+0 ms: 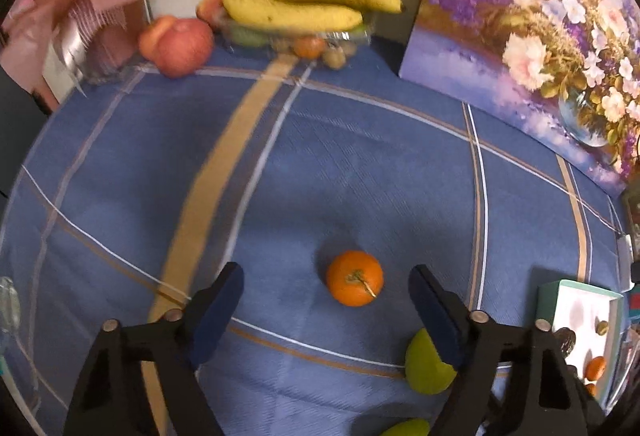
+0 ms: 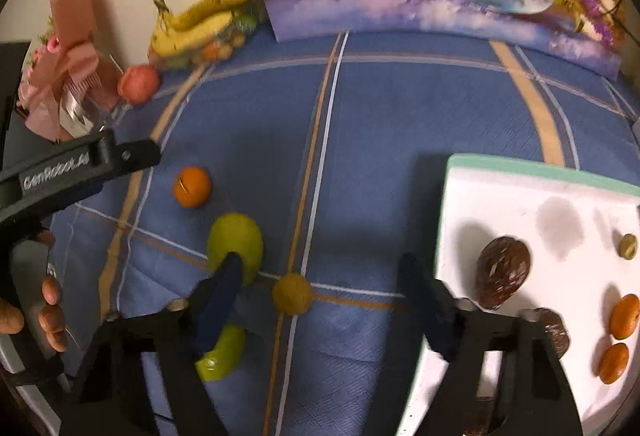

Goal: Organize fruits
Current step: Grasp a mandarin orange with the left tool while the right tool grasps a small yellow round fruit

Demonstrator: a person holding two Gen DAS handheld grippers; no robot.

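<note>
In the left wrist view an orange (image 1: 354,278) with a short stem lies on the blue checked cloth. My left gripper (image 1: 325,274) is open around it, and neither pad touches it. A green fruit (image 1: 426,364) sits partly behind the right finger. In the right wrist view my right gripper (image 2: 320,264) is open over a small yellow-brown fruit (image 2: 292,294), which lies between the fingers untouched. Two green fruits (image 2: 236,244) lie beside and under its left finger. The orange (image 2: 192,186) lies farther left.
A white tray with a teal rim (image 2: 540,192) at the right holds dark brown fruits (image 2: 504,272) and small oranges (image 2: 624,316). At the back stand bananas (image 1: 304,2) on a clear container, a red apple (image 1: 182,46), a flower painting (image 1: 520,36) and a pink wrapped gift (image 2: 68,76). A hand (image 2: 52,300) grips the other tool.
</note>
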